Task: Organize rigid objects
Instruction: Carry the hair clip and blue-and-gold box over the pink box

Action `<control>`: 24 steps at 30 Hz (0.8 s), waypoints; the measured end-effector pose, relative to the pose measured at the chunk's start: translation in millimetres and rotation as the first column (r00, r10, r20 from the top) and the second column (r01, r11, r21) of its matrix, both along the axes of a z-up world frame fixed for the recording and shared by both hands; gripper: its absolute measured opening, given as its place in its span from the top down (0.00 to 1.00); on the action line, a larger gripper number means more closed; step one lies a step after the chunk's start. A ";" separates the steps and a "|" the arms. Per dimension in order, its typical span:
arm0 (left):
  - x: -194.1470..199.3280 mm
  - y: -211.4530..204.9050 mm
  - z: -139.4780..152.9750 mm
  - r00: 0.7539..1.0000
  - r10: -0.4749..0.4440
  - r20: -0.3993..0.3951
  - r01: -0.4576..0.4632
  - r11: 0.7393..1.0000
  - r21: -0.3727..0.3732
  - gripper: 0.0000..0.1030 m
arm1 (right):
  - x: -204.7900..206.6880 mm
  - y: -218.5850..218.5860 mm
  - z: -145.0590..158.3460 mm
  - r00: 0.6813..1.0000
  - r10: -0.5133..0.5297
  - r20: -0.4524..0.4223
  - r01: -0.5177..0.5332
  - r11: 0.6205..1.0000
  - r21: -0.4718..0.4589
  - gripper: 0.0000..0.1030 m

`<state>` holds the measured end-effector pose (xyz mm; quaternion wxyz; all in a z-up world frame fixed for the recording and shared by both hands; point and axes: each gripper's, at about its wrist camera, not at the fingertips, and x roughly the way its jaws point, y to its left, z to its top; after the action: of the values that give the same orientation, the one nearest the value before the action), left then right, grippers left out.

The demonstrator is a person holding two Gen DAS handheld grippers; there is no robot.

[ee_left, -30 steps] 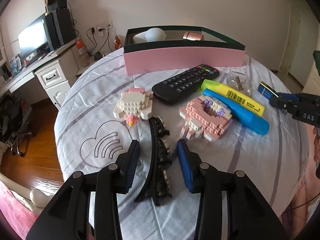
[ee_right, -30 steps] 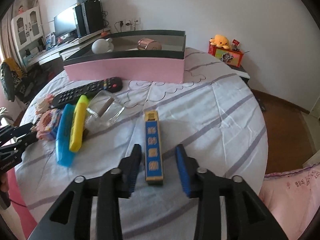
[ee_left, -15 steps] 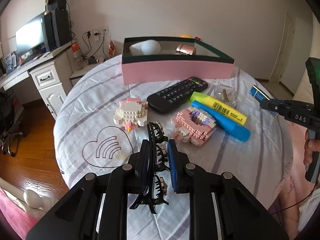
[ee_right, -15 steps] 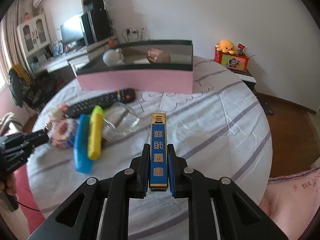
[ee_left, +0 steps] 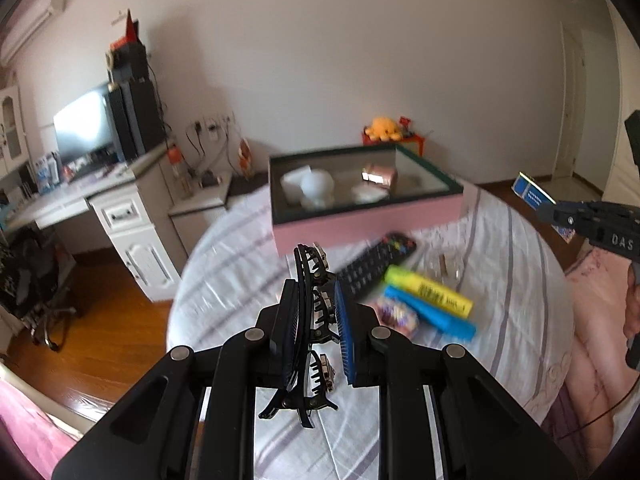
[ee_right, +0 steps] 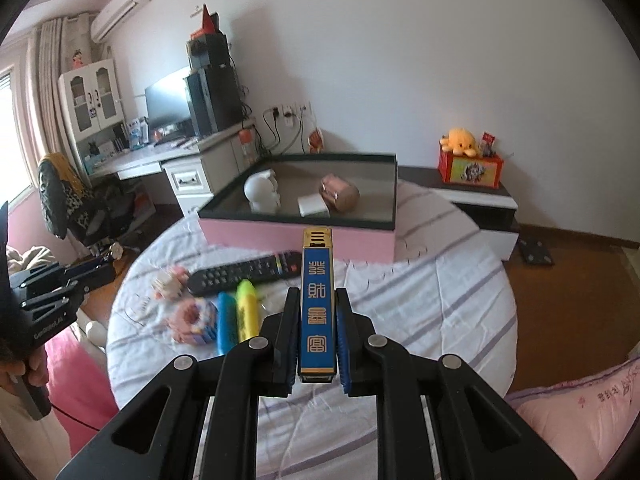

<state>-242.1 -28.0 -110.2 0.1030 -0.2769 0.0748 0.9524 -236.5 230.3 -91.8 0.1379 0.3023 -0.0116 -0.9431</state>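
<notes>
My left gripper (ee_left: pixel 316 300) is shut on a long black hair clip (ee_left: pixel 310 316), held up off the round table (ee_left: pixel 512 280). My right gripper (ee_right: pixel 318 300) is shut on a narrow blue bar with gold characters (ee_right: pixel 317 300), also lifted clear of the cloth. Beyond both stands the pink box with a dark rim (ee_left: pixel 368 220) (ee_right: pixel 304 232), holding a white figure (ee_right: pixel 262 192), a white block and a copper-coloured item (ee_right: pixel 340 196). In the left wrist view the right gripper (ee_left: pixel 544 210) shows at the right edge with the blue bar (ee_left: pixel 530 192).
On the striped cloth lie a black remote (ee_right: pixel 244 274), a yellow highlighter (ee_right: pixel 246 308), a blue highlighter (ee_right: pixel 226 320) and two pink brick models (ee_right: pixel 194 320) (ee_right: pixel 168 280). A white desk with a monitor (ee_left: pixel 80 132) stands at the left. A low shelf with toys (ee_right: pixel 470 164) sits behind.
Both grippers shut, the left on the hair clip, the right on the blue bar. Both then rose with their objects, so the table dropped lower in each view.
</notes>
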 end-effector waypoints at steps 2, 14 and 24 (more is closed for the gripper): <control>1.5 0.3 11.1 1.000 0.004 -0.027 -0.005 1.000 -0.006 0.82 | 1.4 -1.5 7.4 1.000 0.002 -0.020 -0.002 1.000 0.004 0.85; -18.2 5.8 60.8 0.992 -0.007 -0.125 0.003 0.999 -0.033 0.82 | -12.9 -7.9 34.2 0.997 0.029 -0.069 -0.027 0.999 0.018 0.85; -88.6 21.6 65.5 0.994 -0.092 -0.065 0.089 0.995 -0.045 0.82 | -65.9 -6.3 38.4 0.997 0.055 -0.054 -0.052 0.997 0.058 0.85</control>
<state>-330.7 -6.3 -44.8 0.1375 -0.2433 0.1107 0.9538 -302.4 224.0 -53.4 0.1549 0.2797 0.0269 -0.9471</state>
